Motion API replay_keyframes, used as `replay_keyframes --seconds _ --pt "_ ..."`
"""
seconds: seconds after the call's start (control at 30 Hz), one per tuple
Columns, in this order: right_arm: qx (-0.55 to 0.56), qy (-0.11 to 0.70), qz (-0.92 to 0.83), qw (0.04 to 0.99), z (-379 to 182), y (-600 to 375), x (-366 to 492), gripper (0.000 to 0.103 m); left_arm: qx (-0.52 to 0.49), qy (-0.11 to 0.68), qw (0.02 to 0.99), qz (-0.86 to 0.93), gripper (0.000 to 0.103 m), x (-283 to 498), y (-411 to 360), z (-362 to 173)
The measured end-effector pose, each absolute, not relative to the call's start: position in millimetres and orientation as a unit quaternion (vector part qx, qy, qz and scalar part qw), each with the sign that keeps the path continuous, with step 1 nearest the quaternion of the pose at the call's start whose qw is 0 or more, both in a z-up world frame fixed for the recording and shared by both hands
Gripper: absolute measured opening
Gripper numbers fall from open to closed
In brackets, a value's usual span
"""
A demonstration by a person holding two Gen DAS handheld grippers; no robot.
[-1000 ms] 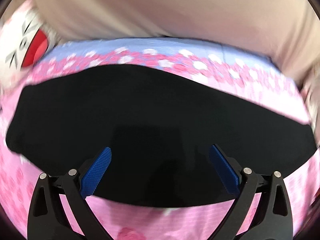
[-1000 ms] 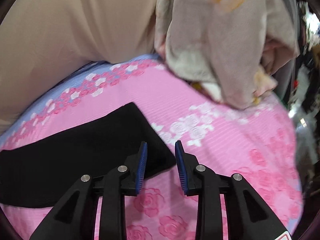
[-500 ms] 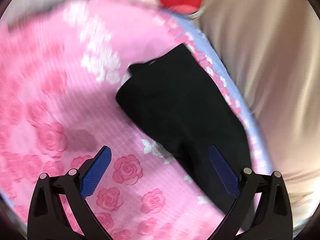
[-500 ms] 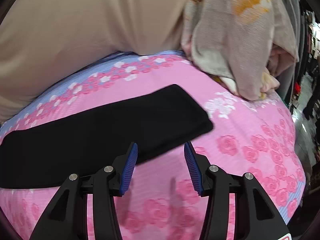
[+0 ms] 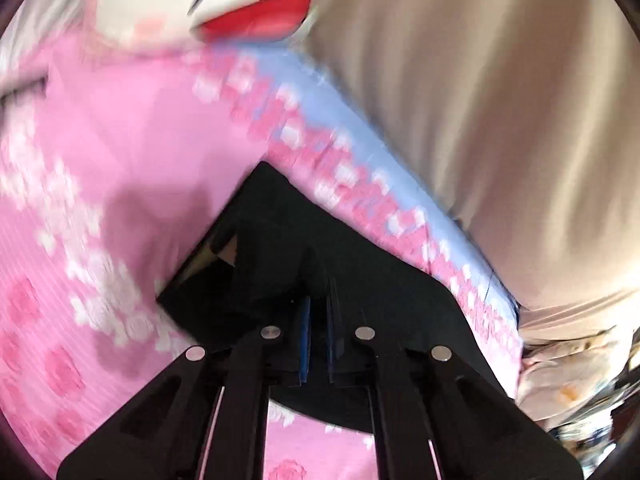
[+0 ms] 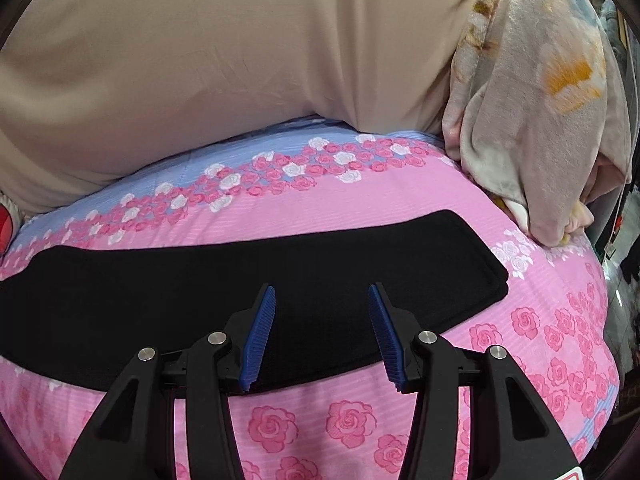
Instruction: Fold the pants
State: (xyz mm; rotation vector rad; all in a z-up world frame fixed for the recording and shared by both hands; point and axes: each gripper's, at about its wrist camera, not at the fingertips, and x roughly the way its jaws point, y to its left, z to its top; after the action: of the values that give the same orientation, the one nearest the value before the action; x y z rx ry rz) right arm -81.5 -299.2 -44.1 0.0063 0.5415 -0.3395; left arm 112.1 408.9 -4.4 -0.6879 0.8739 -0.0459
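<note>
The black pants (image 6: 200, 280) lie folded into a long band across the pink rose bedsheet (image 6: 352, 420). My right gripper (image 6: 321, 292) hovers open over the band near its right end, with nothing between the blue pads. In the left wrist view, blurred by motion, my left gripper (image 5: 319, 308) is shut on the other end of the pants (image 5: 384, 292). There the black cloth bunches up around the pads, and a corner (image 5: 264, 184) points away from me.
A large beige duvet (image 6: 240, 60) banks up along the far side of the bed. A pale fleece blanket (image 6: 540, 120) is heaped at the right. A white and red plush toy (image 5: 248, 4) lies beyond the left end. Bare sheet lies in front of the pants.
My left gripper swung from the middle of the pants to their left end and shut there. My right gripper widened and shifted from the right tip inward over the band.
</note>
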Motion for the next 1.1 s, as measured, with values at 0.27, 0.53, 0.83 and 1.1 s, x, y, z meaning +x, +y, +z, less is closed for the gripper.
replay_keyframes --seconds 0.27,0.53,0.83,1.1 --pt "0.023 0.293 -0.171 0.941 -72.9 -316.8 -80.1 0.048 -0.339 0.442 0.826 0.084 0.012 71.3 418.0 -39.3" --pt "0.035 0.291 -0.160 0.943 -92.4 -344.7 -91.6 0.050 -0.091 0.295 0.891 0.333 0.098 69.3 313.2 71.5" --pt "0.055 0.286 -0.147 0.945 -90.7 -378.8 -110.0 0.055 -0.058 0.308 0.941 0.123 0.094 92.2 141.7 89.7" --pt "0.080 0.288 -0.151 0.942 -90.9 -403.9 -124.7 0.065 0.014 0.359 0.933 0.007 0.094 89.2 16.0 46.6"
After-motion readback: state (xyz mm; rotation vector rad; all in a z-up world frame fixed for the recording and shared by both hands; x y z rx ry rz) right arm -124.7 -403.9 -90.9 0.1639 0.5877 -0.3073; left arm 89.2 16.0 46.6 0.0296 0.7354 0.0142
